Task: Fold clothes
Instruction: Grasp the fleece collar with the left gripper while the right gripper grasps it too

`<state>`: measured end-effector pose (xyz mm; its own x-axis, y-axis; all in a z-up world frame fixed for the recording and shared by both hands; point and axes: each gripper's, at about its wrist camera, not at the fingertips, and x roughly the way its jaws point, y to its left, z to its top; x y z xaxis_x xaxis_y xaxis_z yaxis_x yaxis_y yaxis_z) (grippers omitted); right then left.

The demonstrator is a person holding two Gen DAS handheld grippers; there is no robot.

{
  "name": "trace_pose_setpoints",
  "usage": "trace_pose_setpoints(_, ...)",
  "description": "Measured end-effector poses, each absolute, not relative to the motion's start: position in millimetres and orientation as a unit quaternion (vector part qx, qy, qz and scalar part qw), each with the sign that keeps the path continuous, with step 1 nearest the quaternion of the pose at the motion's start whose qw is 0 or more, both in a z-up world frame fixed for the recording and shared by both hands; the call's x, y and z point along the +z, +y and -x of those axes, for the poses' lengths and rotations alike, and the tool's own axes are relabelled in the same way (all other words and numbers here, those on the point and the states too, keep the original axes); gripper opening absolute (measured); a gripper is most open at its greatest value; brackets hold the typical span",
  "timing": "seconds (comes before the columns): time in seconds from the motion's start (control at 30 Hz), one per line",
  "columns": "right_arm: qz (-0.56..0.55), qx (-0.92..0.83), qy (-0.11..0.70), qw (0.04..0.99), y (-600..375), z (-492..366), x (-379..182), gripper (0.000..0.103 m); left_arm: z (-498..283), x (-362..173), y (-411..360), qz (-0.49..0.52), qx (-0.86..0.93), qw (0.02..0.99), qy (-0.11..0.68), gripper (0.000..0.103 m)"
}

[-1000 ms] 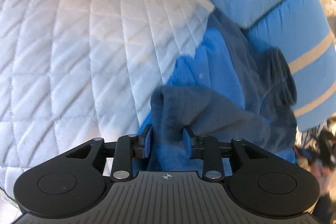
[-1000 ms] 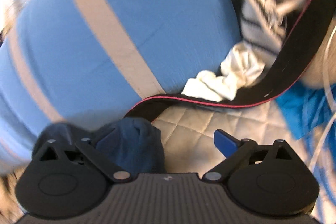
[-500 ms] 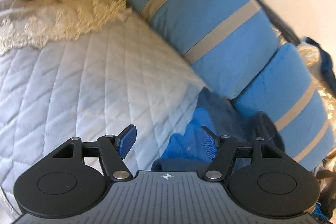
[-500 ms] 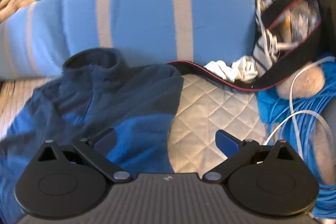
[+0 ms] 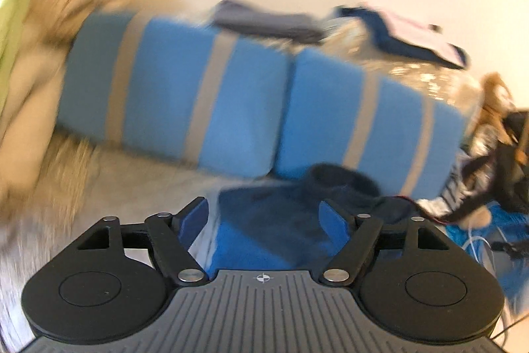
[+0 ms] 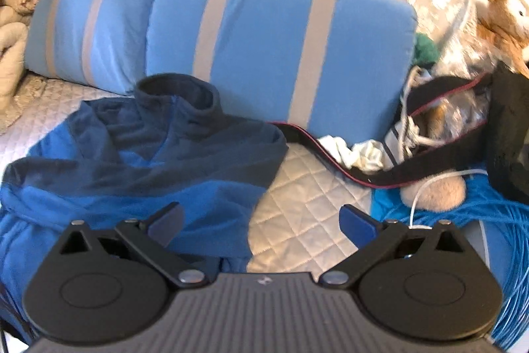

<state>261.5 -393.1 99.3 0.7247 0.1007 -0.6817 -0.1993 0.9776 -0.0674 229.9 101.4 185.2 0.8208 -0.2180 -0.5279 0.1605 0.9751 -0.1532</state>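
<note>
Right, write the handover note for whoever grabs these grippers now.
Left gripper: open, empty, above the fleece.
Right gripper: open, empty, over the fleece's right edge.
Blue and navy fleece: lying loosely on the quilted bed cover, collar against the striped blue pillows, sleeves bunched in on the body.
Done: fleece laid down; how far it is folded I cannot tell.
Left: smooth it and finish the fold. Mind the black strap and blue cable on the right.

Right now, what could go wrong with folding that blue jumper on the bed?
The jumper lies bunched, so a fold might trap wrinkles. Its right edge sits near the black strap and blue cable, which the open right hand-held gripper could snag. The left hand-held gripper view is blurred, so aiming may be off.
</note>
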Motion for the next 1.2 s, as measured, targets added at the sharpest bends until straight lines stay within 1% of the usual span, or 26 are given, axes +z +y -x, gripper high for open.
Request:
trace_pose_setpoints(0.03,0.067,0.085,0.359,0.927,-390.4,-264.2,102.9,0.103,-233.6,195.9,92.9,0.035,-0.111,0.954,0.275,0.075)
trace_pose_setpoints(0.13,0.062,0.097,0.35,0.93,-381.9,-273.3,112.5,0.103,-248.5,216.3,64.3,-0.011,-0.121,0.958,0.259,0.082)
trace_pose_setpoints(0.23,0.048,0.102,0.346,0.931,-370.3,-290.2,110.1,0.103,-277.4,205.9,38.8,-0.026,-0.119,0.953,0.277,0.083)
trace_pose_setpoints(0.33,0.03,0.107,0.351,0.93,-355.6,-312.7,97.6,0.103,-310.0,174.4,15.9,-0.033,-0.119,0.947,0.298,0.083)
trace_pose_setpoints(0.53,-0.001,0.109,0.362,0.926,-323.8,-368.1,58.2,0.103,-371.2,104.1,-3.9,-0.018,-0.124,0.934,0.334,0.083)
trace_pose_setpoints(0.73,-0.109,0.073,0.372,0.919,-331.5,-446.0,27.8,0.102,-447.7,54.0,-16.4,0.021,-0.113,0.92,0.375,0.082)
trace_pose_setpoints(0.83,-0.125,0.039,0.381,0.915,-333.2,-485.7,9.9,0.098,-486.7,30.4,-27.4,0.036,-0.106,0.908,0.404,0.082)
trace_pose_setpoints(0.97,-0.122,0.023,0.4,0.908,-326.1,-526.1,-17.4,0.088,-525.9,1.7,-44.2,0.041,-0.114,0.898,0.422,0.082)
trace_pose_setpoints(1.03,-0.124,0.023,0.408,0.904,-320.6,-539.7,-30.4,0.086,-540.6,-11.0,-53.7,0.034,-0.113,0.893,0.434,0.081)
trace_pose_setpoints(1.1,-0.121,0.025,0.412,0.903,-317.6,-544.6,-35.2,0.082,-552.0,-21.5,-62.4,0.026,-0.109,0.89,0.442,0.078)
trace_pose_setpoints(1.13,-0.118,0.026,0.413,0.903,-316.8,-545.5,-35.9,0.081,-554.7,-23.4,-64.8,0.026,-0.109,0.892,0.438,0.072)
trace_pose_setpoints(1.17,-0.116,0.028,0.413,0.903,-316.0,-546.4,-36.6,0.072,-557.3,-25.9,-67.1,0.023,-0.107,0.892,0.439,0.043)
trace_pose_setpoints(1.2,-0.113,0.029,0.414,0.903,-315.2,-547.3,-37.2,0.053,-559.9,-29.1,-69.3,0.014,-0.103,0.888,0.448,0.026)
